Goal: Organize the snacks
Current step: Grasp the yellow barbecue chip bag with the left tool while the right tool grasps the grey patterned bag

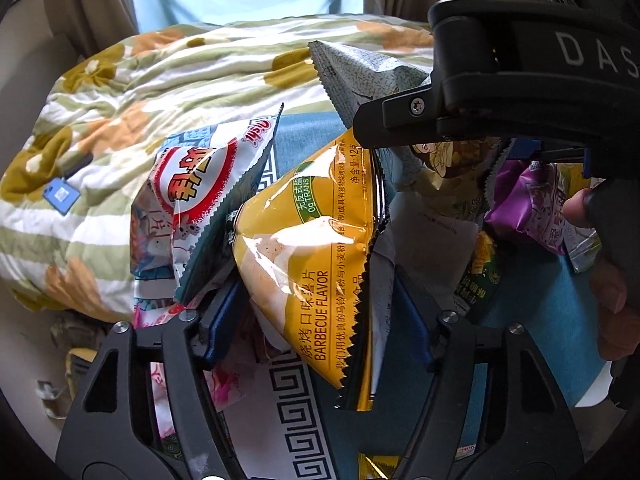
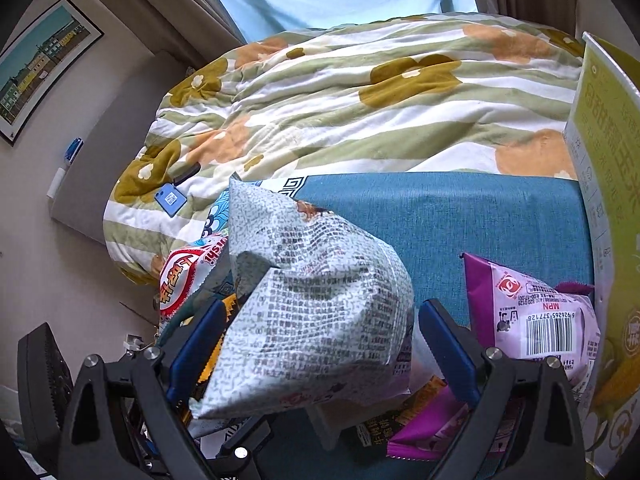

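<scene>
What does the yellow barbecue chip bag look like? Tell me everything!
The yellow barbecue chip bag is small, shiny and crinkly, like foil plastic, puffed with air. It has zigzag sealed edges, a green patch, and "BARBECUE FLAVOR" printed sideways. It stands tilted between the blue fingers of the left hand-held gripper, leaning against a red-and-white snack bag.

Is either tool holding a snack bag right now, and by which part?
Cannot be told. The yellow barbecue bag sits mid-body inside the left tool; the grey printed bag sits inside the right tool, one pad clear of it.
</scene>
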The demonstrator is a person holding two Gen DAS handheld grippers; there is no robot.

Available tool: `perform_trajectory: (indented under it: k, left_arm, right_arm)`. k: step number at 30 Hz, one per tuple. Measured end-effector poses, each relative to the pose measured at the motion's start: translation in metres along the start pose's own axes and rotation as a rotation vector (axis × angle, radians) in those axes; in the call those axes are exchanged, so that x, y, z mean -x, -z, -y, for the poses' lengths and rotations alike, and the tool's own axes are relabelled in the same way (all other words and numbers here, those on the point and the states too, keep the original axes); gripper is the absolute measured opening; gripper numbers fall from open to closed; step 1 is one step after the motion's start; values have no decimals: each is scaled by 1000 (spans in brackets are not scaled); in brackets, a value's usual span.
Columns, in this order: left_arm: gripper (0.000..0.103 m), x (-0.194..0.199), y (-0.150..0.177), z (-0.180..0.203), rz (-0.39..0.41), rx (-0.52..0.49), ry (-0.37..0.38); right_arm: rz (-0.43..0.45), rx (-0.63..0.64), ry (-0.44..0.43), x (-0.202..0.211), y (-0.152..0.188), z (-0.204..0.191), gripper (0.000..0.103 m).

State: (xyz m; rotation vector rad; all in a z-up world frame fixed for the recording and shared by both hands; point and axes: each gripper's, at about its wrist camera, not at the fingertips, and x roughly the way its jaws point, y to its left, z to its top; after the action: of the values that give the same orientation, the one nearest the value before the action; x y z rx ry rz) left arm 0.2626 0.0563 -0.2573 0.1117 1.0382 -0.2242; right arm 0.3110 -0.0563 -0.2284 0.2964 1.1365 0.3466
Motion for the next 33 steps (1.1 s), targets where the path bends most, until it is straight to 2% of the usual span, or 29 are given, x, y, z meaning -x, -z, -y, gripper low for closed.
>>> perform_trajectory:
  k: [1,6,17,25,33]
  left_arm:
    - [56,0,0,1,1,-2,0]
    - [51,2,1,5,1,-8,-9]
    - [47,13,3,4,6,7,10]
    - [47,30,5,5,31,-3,28]
    - [47,63,4,11,83,-32,47]
  right_arm:
    - [0,0,-2,0,-1,0,96]
    - [-9,3,-14,0,-4,-2,93]
    - [-10,-21,-61,8,0,1,68]
    - [42,-45,-82,30,6,1,64]
    - [116,-58,-60,66,16,-4,60]
